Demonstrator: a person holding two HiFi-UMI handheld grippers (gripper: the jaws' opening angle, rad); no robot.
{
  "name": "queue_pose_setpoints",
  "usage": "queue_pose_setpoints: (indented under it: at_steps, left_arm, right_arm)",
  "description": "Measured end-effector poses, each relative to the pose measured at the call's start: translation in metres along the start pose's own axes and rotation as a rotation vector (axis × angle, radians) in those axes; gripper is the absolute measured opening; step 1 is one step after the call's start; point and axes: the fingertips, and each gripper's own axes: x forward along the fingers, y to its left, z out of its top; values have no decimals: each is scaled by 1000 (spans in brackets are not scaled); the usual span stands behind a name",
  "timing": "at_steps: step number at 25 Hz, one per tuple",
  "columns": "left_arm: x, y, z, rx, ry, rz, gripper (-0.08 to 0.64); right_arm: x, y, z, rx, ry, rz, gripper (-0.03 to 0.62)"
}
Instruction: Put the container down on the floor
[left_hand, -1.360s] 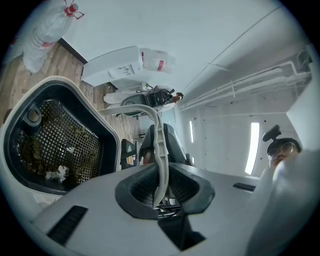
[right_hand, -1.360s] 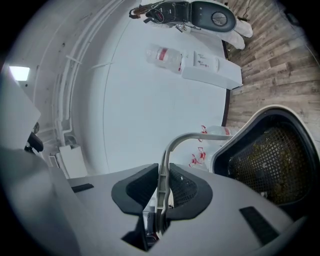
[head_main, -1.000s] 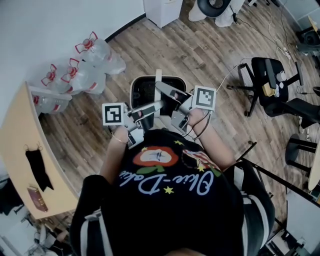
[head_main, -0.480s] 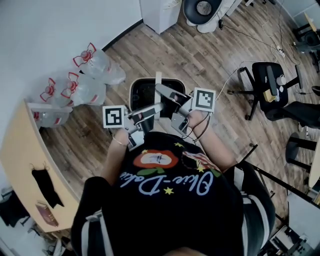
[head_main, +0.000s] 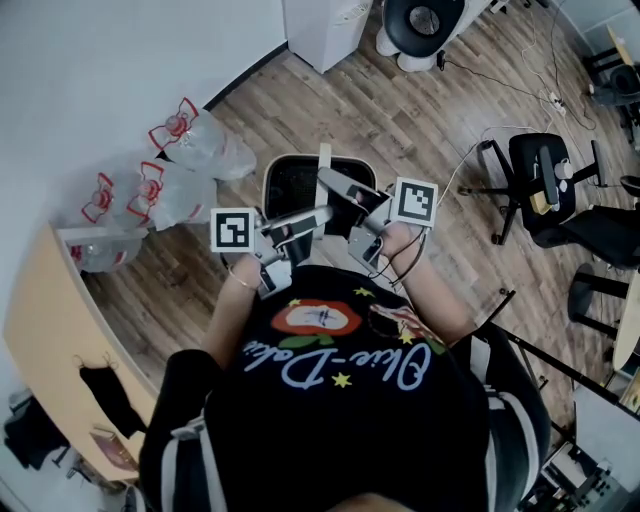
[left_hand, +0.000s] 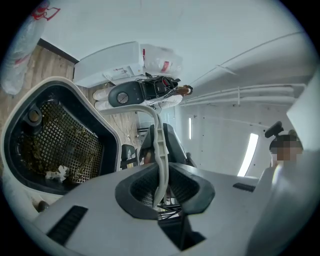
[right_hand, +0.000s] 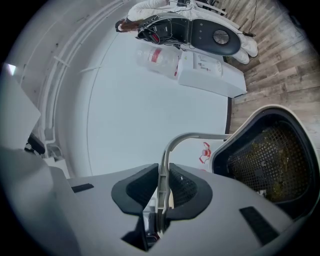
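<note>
The container (head_main: 300, 182) is a dark bin with a white rim and a mesh basket inside, hanging by a thin white bail handle (head_main: 323, 165) over the wooden floor in front of the person. My left gripper (head_main: 312, 214) is shut on the handle from the left and my right gripper (head_main: 335, 186) from the right. In the left gripper view the handle (left_hand: 159, 150) runs between the pads of the left gripper (left_hand: 162, 187), with the container (left_hand: 50, 145) at the left. The right gripper (right_hand: 161, 192) clamps the handle (right_hand: 163, 165) in the right gripper view, with the container (right_hand: 270, 160) at the right.
Clear plastic bags with red print (head_main: 185, 135) lie by the white wall at the left. A wooden desk (head_main: 50, 330) stands at the lower left, a white cabinet (head_main: 320, 25) at the top, and office chairs (head_main: 545, 185) and cables at the right.
The person has walked on with the container. The bags and floor have slid down and to the right in the head view. Both grippers keep the same hold on the handle.
</note>
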Motion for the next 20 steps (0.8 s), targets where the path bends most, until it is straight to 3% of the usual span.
queue_pose_setpoints:
  at_steps: [6,20]
  left_arm:
    - [-33,4,70,-23,28,-28,49]
    - [-39,1,80,19,37,-34,49]
  right_arm:
    - [74,4,23,2,-27,-26,58]
    - [82,9,28,-22,-49,-5,58]
